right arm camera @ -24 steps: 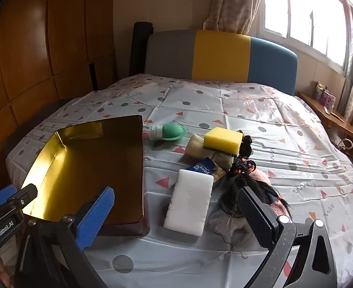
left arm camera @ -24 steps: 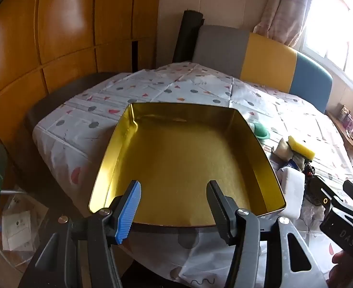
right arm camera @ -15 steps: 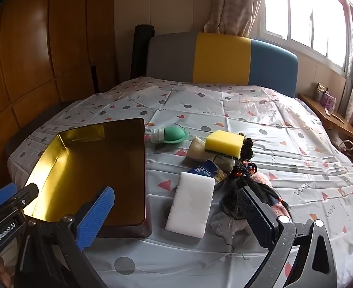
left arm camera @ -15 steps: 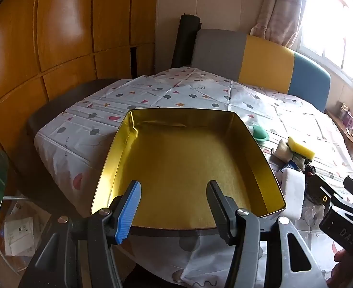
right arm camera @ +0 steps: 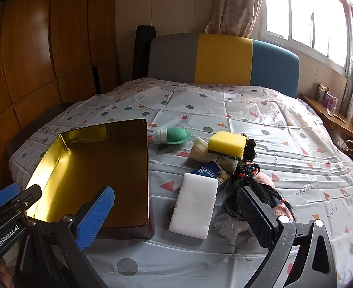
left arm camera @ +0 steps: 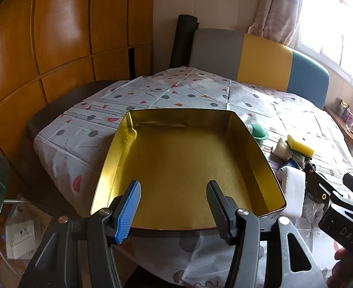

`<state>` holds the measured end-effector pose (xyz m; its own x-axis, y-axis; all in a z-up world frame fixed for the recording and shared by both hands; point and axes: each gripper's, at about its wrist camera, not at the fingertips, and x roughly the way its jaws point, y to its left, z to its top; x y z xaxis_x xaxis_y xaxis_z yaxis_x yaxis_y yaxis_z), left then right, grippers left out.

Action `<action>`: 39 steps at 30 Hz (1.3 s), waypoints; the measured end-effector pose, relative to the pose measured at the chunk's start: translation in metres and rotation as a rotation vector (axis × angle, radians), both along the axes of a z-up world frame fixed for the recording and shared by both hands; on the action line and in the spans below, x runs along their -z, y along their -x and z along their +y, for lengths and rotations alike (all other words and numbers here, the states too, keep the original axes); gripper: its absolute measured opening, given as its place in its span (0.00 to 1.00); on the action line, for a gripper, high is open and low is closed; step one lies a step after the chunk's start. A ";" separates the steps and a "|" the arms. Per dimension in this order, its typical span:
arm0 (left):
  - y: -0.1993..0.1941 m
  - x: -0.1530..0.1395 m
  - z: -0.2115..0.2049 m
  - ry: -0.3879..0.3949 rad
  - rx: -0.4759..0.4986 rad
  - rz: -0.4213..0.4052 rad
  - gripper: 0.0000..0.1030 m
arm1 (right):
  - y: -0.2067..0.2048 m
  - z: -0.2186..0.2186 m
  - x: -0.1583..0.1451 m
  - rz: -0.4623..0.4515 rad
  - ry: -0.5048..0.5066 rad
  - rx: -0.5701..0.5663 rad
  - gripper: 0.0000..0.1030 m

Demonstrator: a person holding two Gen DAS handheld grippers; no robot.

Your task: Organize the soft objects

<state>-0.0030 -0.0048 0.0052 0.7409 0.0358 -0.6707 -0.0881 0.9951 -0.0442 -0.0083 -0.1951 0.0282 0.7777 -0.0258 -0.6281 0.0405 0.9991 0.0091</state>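
- The gold tin sits empty at the near left corner of the bed. The soft things lie in a loose cluster just to its right, toward the near edge.
- In that cluster the white sponge lies nearest the tin, almost touching its right wall. A yellow sponge rests on a beige pad further back. A green silicone piece lies beside the tin's far right corner, and a black braided hairpiece over something pink lies at the right.
- The right gripper hangs above the near edge with its jaws spread as wide as they go and nothing between them. The white sponge shows in the gap, apart from both pads.
- The left gripper hovers over the tin's near wall, its jaws moderately parted and gripping nothing.
- The step in hand looks like a first pick, probably the white sponge. It would go well to come down square across the short sides, close gently so the foam is not crushed, and lift clear of the tin's wall before moving over it.
- The blue packet tucked under the sponge's far end could drag along, so a straight lift is safer.
- The left gripper could steady the tin if it slides on the slick cover.
- Compared with the earlier pictures, both views have tilted slightly so more of the headboard shows; nothing on the bed has moved.
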 end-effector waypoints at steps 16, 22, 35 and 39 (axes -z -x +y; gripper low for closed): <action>0.000 0.001 -0.005 -0.013 0.018 0.007 0.56 | 0.001 -0.005 0.001 -0.006 -0.010 0.009 1.00; 0.000 0.001 -0.006 -0.019 0.024 0.008 0.56 | 0.001 -0.006 0.001 -0.008 -0.012 0.011 1.00; 0.000 0.002 -0.006 -0.021 0.034 0.019 0.56 | 0.003 -0.009 0.000 -0.015 -0.013 0.019 1.00; 0.000 0.003 -0.007 -0.021 0.040 0.024 0.56 | 0.004 -0.010 0.000 -0.016 -0.015 0.021 1.00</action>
<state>-0.0031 -0.0117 0.0022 0.7259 0.0212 -0.6875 -0.0493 0.9986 -0.0213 -0.0122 -0.2053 0.0287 0.7871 -0.0323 -0.6160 0.0608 0.9978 0.0252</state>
